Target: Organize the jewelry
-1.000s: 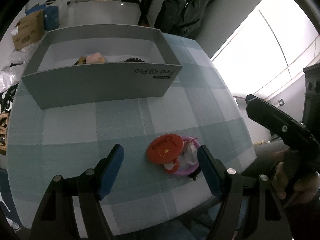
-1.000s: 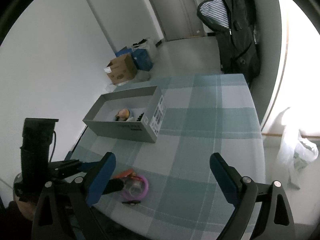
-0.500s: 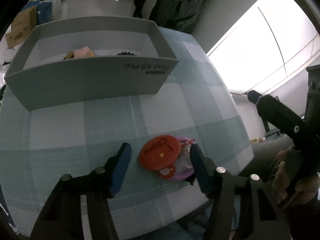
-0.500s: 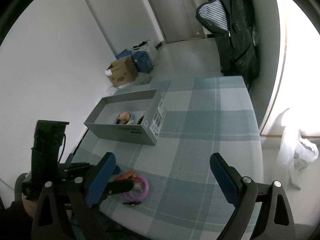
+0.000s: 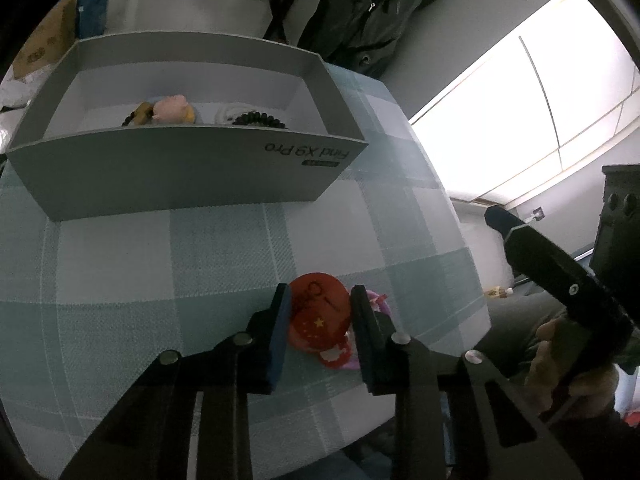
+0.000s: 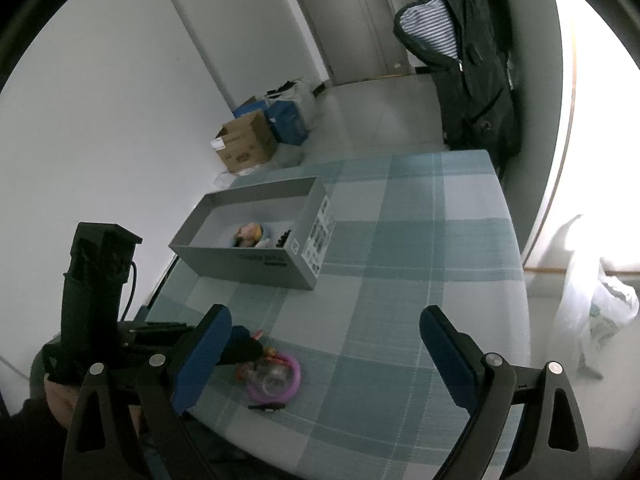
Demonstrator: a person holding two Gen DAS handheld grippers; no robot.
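A red round badge (image 5: 320,312) with yellow stars lies near the table's front edge, partly on a pink ring (image 5: 378,300). My left gripper (image 5: 319,308) is over it, its jaws closing, and the blue pads touch the badge's two sides. In the right wrist view the left gripper (image 6: 244,346) reaches in from the left, next to the pink ring (image 6: 294,376). My right gripper (image 6: 324,314) hangs open above the plaid cloth with nothing between its fingers. Behind stands a grey box (image 5: 180,168) holding a pink figure (image 5: 172,106) and a dark bead bracelet (image 5: 256,120).
A small black clip (image 6: 264,406) lies by the ring, close to the table edge. The grey box (image 6: 248,260) sits at the table's left side. Cardboard boxes (image 6: 244,144) and a hanging dark coat (image 6: 472,60) stand beyond the table. A white bag (image 6: 596,312) lies on the floor right.
The left gripper's jaws have narrowed from wide apart to the badge's sides, and the gripper has come closer over it. The right gripper has kept still.
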